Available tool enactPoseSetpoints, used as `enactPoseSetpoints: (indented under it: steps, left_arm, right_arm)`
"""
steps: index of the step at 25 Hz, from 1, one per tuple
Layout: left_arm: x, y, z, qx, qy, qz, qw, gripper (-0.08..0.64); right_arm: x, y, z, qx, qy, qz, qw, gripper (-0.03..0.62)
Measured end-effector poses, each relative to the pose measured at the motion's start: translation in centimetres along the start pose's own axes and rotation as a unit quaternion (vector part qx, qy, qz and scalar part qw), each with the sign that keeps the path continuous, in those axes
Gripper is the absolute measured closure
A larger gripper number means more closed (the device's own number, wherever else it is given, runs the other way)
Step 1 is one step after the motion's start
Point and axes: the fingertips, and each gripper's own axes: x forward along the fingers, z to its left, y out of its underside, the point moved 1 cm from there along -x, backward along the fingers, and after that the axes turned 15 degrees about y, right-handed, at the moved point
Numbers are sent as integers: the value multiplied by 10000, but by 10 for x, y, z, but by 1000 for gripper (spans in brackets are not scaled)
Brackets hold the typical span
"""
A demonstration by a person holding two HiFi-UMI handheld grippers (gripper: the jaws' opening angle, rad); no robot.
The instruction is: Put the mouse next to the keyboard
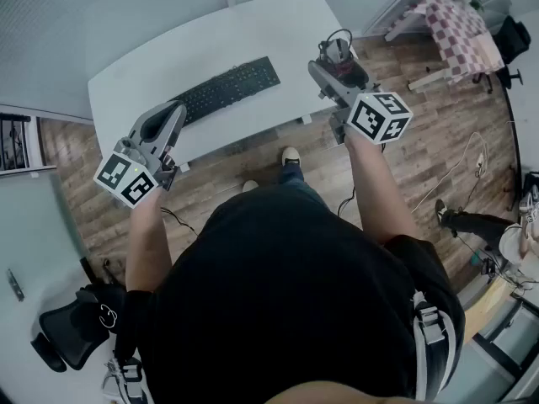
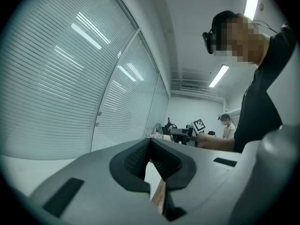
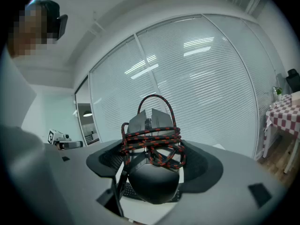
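A black keyboard (image 1: 227, 89) lies slantwise on the white table (image 1: 253, 23). My right gripper (image 1: 335, 57) hovers at the table's right end, shut on the black mouse (image 1: 338, 50). In the right gripper view the mouse (image 3: 153, 184) sits between the wide-set jaws, its red-and-black braided cable (image 3: 152, 146) wound round its body, and a strip of the keyboard (image 3: 125, 191) shows beneath it. My left gripper (image 1: 173, 114) hangs over the table's near-left edge, just left of the keyboard. Its jaws (image 2: 151, 146) meet at the tips, shut on nothing.
A small table with a checkered cloth (image 1: 459, 28) stands at the far right on the wooden floor. Cables (image 1: 472, 154) trail over the floor at the right. A black office chair (image 1: 67, 335) is at the lower left. White blinds (image 2: 61, 78) line the wall.
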Motion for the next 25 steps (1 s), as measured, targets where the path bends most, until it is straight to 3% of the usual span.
enactPoseSetpoints:
  steps: [8, 25]
  left_arm:
    - [-83, 2, -4, -25, -162, -208, 9996, 538]
    - [-132, -5, -13, 60, -88, -365, 9993, 538]
  right_arm:
    - [-22, 17, 56, -129, 92, 40, 9999, 199]
    - [-45, 7, 78, -1, 408, -303, 9987, 199]
